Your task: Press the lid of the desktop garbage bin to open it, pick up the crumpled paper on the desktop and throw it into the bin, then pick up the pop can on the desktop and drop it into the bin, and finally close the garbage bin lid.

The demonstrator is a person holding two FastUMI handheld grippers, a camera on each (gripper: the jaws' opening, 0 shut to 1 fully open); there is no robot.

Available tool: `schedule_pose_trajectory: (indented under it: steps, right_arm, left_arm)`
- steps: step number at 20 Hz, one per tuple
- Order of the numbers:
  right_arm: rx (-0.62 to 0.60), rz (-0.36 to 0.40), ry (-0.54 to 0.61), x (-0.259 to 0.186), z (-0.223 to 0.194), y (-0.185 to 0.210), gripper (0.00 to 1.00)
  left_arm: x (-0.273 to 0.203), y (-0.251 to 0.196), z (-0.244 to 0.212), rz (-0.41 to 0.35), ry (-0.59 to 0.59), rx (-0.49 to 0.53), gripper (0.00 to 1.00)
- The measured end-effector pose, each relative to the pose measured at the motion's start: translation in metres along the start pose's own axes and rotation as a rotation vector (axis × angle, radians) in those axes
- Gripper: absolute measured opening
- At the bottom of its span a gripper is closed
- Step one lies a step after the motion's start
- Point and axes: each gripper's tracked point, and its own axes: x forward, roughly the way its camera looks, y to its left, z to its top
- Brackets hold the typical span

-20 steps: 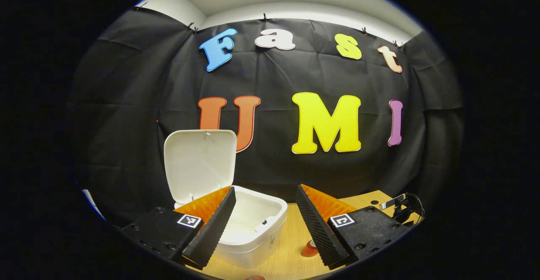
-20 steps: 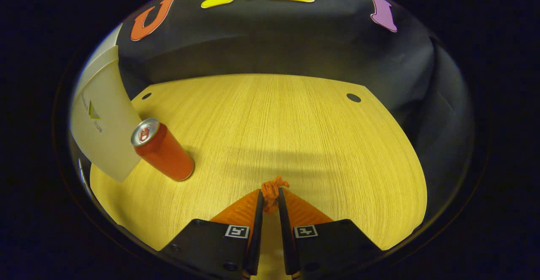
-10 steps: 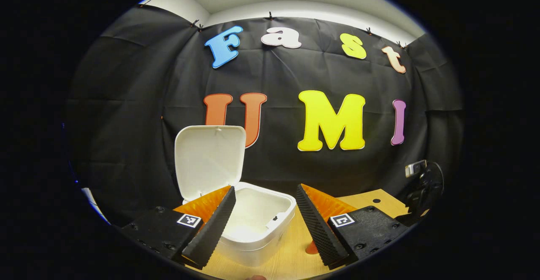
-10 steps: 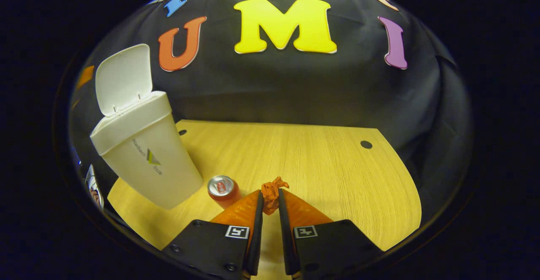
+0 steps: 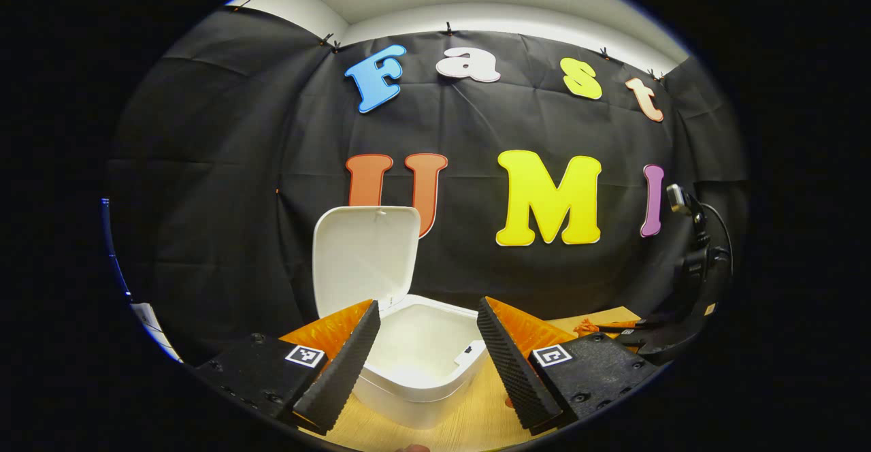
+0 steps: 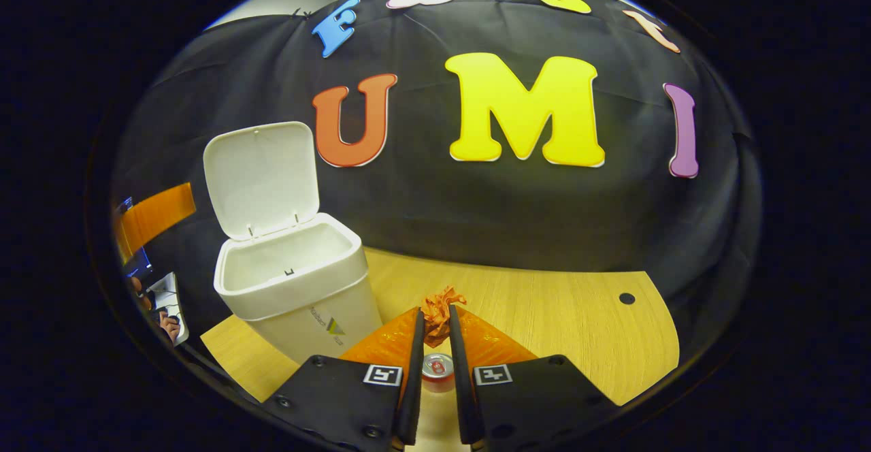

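Here the right gripper (image 6: 435, 333) jaws pinch the crumpled orange paper (image 6: 439, 305); at ten o'clock stands the smooth white plastic bin (image 6: 292, 282), lid (image 6: 262, 176) upright. The left gripper (image 5: 425, 350) jaws are spread.

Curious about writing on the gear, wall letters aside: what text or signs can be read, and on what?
Garbage bin: small print beside a logo, too blurred to read.
Left gripper, right gripper: square black-and-white markers, no words.
Pop can: nothing legible.

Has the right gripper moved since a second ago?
Yes. The right gripper, shut on the crumpled paper, rose: the pop can now lies beneath it.
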Motion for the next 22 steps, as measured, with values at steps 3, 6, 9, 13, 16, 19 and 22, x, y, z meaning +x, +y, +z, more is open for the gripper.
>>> schedule_pose_trajectory:
  steps: [3,6,9,13,16,19,22]
  right_arm:
    - [-0.024,0.08,-0.035,0.008,0.022,0.03,0.24]
    - [-0.071,0.144,-0.067,0.012,0.037,0.057,0.24]
    - [-0.104,0.214,-0.088,0.016,0.049,0.085,0.23]
    - [-0.127,0.298,-0.088,0.03,0.054,0.12,0.24]
    - [-0.129,0.33,-0.073,0.039,0.052,0.136,0.24]
    - [-0.134,0.355,-0.059,0.052,0.051,0.155,0.24]
    - [-0.147,0.375,-0.061,0.059,0.047,0.168,0.24]
  left_arm:
    - [-0.003,0.007,-0.002,0.018,0.005,0.005,0.95]
    - [-0.002,0.014,-0.002,0.026,0.006,0.0,0.95]
    - [-0.003,0.021,-0.001,0.037,0.001,-0.001,0.95]
    - [-0.006,0.035,0.002,0.062,-0.009,0.01,0.95]
    - [-0.007,0.047,0.006,0.085,-0.017,0.011,0.95]
    - [-0.008,0.059,0.01,0.106,-0.029,0.004,0.95]
    - [-0.008,0.067,0.013,0.122,-0.032,0.001,0.95]
